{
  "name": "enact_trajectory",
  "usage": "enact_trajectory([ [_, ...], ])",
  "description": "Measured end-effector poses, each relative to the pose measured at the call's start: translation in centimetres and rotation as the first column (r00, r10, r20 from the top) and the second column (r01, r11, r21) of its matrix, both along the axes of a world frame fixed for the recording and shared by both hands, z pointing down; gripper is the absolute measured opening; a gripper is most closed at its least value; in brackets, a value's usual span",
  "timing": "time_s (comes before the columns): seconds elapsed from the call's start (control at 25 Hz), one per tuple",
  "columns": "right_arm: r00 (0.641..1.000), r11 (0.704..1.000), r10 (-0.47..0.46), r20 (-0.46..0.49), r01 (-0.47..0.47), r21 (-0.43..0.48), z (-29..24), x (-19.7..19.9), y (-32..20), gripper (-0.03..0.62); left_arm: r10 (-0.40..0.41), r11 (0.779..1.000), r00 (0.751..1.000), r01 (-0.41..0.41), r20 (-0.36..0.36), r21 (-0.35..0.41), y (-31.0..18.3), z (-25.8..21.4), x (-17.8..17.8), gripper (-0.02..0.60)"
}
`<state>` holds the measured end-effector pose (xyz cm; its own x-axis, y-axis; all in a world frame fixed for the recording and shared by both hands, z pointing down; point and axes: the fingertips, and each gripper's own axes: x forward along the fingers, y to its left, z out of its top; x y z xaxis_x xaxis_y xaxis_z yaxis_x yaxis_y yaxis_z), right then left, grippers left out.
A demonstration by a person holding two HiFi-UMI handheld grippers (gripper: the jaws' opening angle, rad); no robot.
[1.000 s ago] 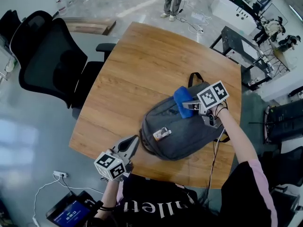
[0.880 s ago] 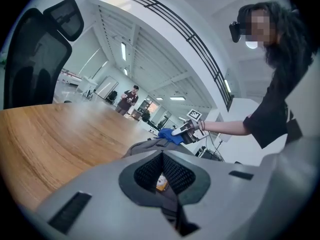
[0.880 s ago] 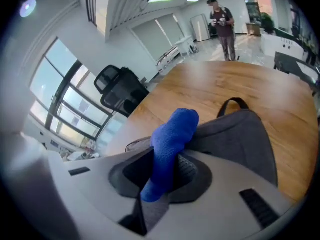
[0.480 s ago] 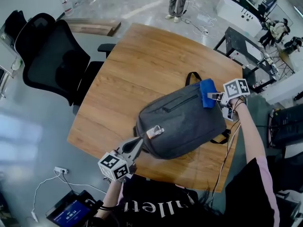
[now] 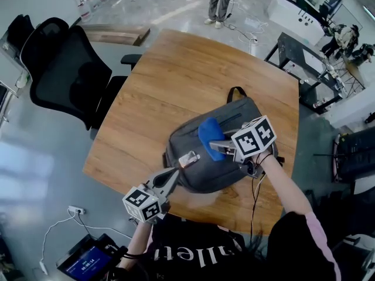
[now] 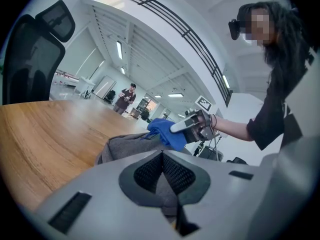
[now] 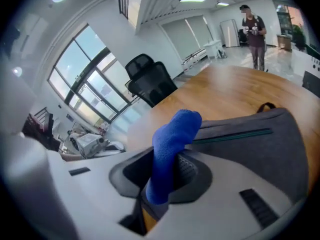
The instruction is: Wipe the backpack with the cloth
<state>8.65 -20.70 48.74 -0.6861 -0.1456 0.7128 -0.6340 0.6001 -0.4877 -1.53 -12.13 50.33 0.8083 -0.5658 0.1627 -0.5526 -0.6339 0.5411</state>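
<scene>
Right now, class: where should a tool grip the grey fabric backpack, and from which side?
Likely the black handle loop, from the far side: it arches clear of the grey fabric backpack, away from the blue cloth in the right tool.

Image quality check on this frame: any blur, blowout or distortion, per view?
Head view: sharp, mild barrel bend at the table edges, bright sunlit patch on the floor. Left gripper view: strong fisheye, dark corners, backpack fabric at the jaws slightly soft. Right gripper view: fisheye too, windows washed out, cloth crisp.
</scene>
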Motion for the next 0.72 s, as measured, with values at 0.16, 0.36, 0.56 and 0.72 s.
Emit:
enact_trajectory([
  [0.16, 0.991, 0.992, -0.126, -0.052, 0.125, -0.024, 3.8, -6.3, 5.1, 0.087, -0.017, 1.000, 1.000, 0.017, 0.000, 0.004, 0.3, -0.1, -0.5, 0.002],
  [0.36, 0.978, 0.981, -0.188, -0.092, 0.182, -0.067, 7.1, -8.9, 8.3, 0.087, -0.051, 0.999, 0.999, 0.051, 0.001, 0.000, 1.0, -0.1, -1.5, 0.001],
  [0.56, 0.987, 0.991, -0.125, -0.101, 0.120, -0.059, 6.3, -4.3, 6.7, 0.087, -0.074, 0.997, 0.997, 0.074, 0.008, -0.016, 1.6, 0.7, -2.5, 0.002],
  [0.72, 0.996, 0.998, -0.023, -0.089, 0.018, -0.056, 4.1, 1.4, 4.5, 0.087, -0.076, 0.997, 0.997, 0.076, 0.004, -0.016, 1.7, 0.8, -2.5, 0.001],
])
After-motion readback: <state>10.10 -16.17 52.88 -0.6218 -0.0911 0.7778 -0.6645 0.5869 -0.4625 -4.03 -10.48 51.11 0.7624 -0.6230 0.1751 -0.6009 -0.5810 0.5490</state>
